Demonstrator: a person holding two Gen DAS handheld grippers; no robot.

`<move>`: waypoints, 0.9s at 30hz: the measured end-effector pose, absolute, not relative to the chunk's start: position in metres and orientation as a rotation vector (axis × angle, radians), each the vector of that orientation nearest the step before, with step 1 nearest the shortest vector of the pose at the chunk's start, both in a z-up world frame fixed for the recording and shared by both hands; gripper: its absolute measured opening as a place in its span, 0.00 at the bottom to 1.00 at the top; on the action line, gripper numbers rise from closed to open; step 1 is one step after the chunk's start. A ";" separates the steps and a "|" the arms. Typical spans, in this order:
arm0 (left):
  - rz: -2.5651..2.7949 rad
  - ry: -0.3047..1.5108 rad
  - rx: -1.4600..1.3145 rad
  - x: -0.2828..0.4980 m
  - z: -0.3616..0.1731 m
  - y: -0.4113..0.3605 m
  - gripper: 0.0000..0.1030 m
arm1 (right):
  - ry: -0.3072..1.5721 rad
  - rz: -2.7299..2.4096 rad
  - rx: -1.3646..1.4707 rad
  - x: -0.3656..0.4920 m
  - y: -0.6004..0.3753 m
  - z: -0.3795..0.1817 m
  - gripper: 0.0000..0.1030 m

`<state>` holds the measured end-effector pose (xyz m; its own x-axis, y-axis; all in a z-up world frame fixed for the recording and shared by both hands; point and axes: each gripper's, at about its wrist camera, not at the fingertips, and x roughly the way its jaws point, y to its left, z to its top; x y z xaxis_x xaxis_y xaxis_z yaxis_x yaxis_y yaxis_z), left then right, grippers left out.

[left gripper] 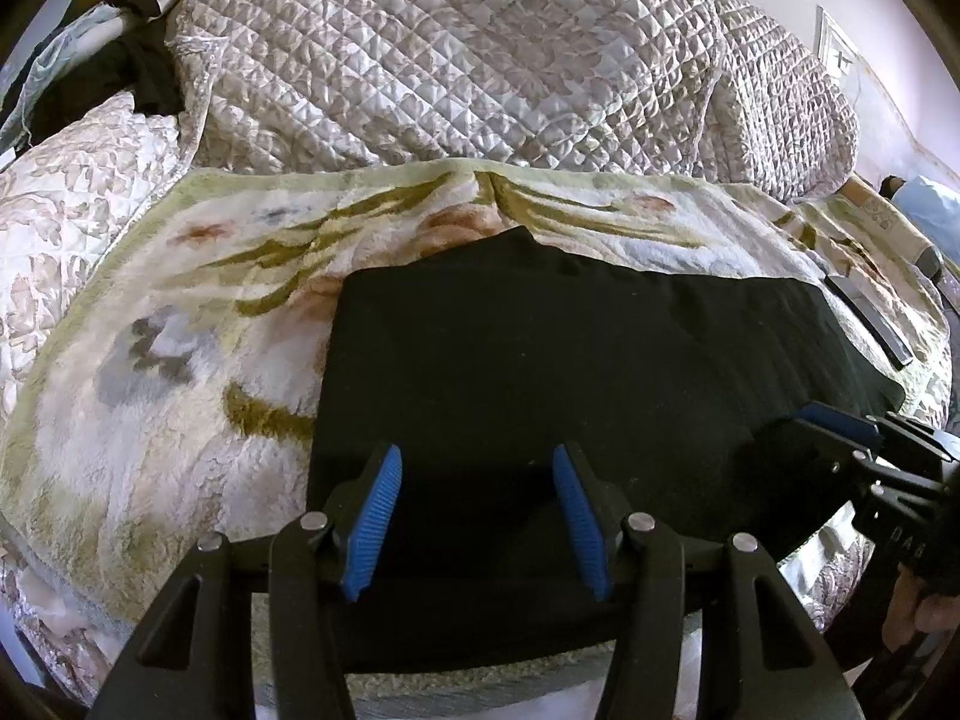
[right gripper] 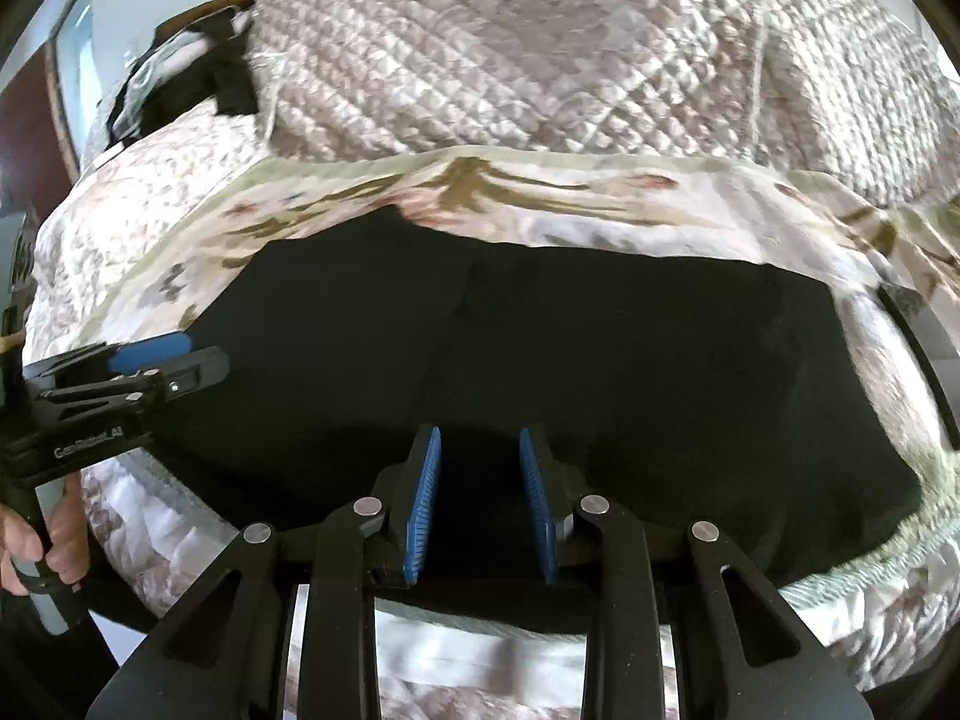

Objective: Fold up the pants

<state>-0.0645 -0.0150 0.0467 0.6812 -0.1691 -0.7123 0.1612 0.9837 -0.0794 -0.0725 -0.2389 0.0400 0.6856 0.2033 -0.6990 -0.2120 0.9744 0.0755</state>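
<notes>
1. Pants [left gripper: 570,360]: black, laid flat on a floral fleece blanket [left gripper: 150,360] on the bed. Folded into a broad rectangular slab; no legs or waistband can be told apart.
2. Long axis: in left wrist view runs approx 9 to 3 o'clock, slightly downhill toward 4 o'clock. Far edge carries a raised corner near 12 o'clock. Which end is waist: cannot tell, fabric too dark.
3. Near edge of pants hangs at the bed edge, 6 o'clock in both views.
4. Left gripper [left gripper: 477,516]: jaws roughly half open, blue ribbed pads well apart, over the near edge of the pants w/ black cloth showing in the gap. Pads not pressing on it; holds nothing.
5. Right gripper [right gripper: 480,504]: jaws narrower than left, a clear gap between pads, black cloth seen below the gap. No grip seen. View is blurred.
6. Right gripper also shows in left wrist view at 4 o'clock; left gripper shows in right wrist view at 9 o'clock, a hand [right gripper: 27,546] on its handle.
7. Writing: white lettering on left gripper body, right wrist view, reads approx "GenRobot.AI"; blurred, not certain. Letters "DA…" on right gripper body, rest cut off.
8. Quilted bedspread [left gripper: 450,60] heaped at 12 o'clock behind blanket. Dark flat bar [left gripper: 870,318] at 3 o'clock beside pants; type not identifiable.
</notes>
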 end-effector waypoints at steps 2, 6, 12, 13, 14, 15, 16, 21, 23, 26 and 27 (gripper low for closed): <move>-0.202 0.800 -0.019 -0.065 0.048 -0.017 0.54 | 0.787 0.206 0.023 -0.073 -0.250 0.041 0.30; -0.256 0.805 -0.024 -0.066 0.048 -0.024 0.54 | 0.783 0.177 0.103 -0.074 -0.268 0.047 0.37; -0.324 0.802 -0.018 -0.070 0.049 -0.033 0.54 | 0.760 0.064 0.226 -0.083 -0.303 0.059 0.49; -0.321 0.799 -0.024 -0.069 0.050 -0.033 0.54 | 0.772 0.051 0.276 -0.086 -0.311 0.059 0.49; -0.315 0.796 -0.031 -0.068 0.051 -0.031 0.54 | 0.782 0.048 0.309 -0.087 -0.316 0.058 0.50; -0.308 0.794 -0.038 -0.067 0.052 -0.029 0.54 | 0.791 0.045 0.341 -0.089 -0.320 0.057 0.51; -0.301 0.793 -0.047 -0.066 0.052 -0.027 0.54 | 0.805 0.039 0.378 -0.092 -0.325 0.055 0.53; -0.282 0.801 -0.069 -0.063 0.050 -0.019 0.54 | 0.834 0.015 0.472 -0.097 -0.337 0.046 0.56; -0.279 0.803 -0.068 -0.063 0.049 -0.019 0.54 | 0.840 -0.006 0.516 -0.098 -0.342 0.043 0.57; -0.278 0.801 -0.069 -0.062 0.049 -0.018 0.54 | 0.847 -0.020 0.552 -0.099 -0.347 0.040 0.57; -0.277 0.800 -0.071 -0.062 0.049 -0.018 0.54 | 0.846 -0.021 0.550 -0.098 -0.348 0.040 0.57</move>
<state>-0.0624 -0.0180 0.0487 0.6627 -0.2713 -0.6980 0.2181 0.9616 -0.1667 -0.0982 -0.3483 0.0401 0.6712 0.1959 -0.7149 0.2316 0.8608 0.4533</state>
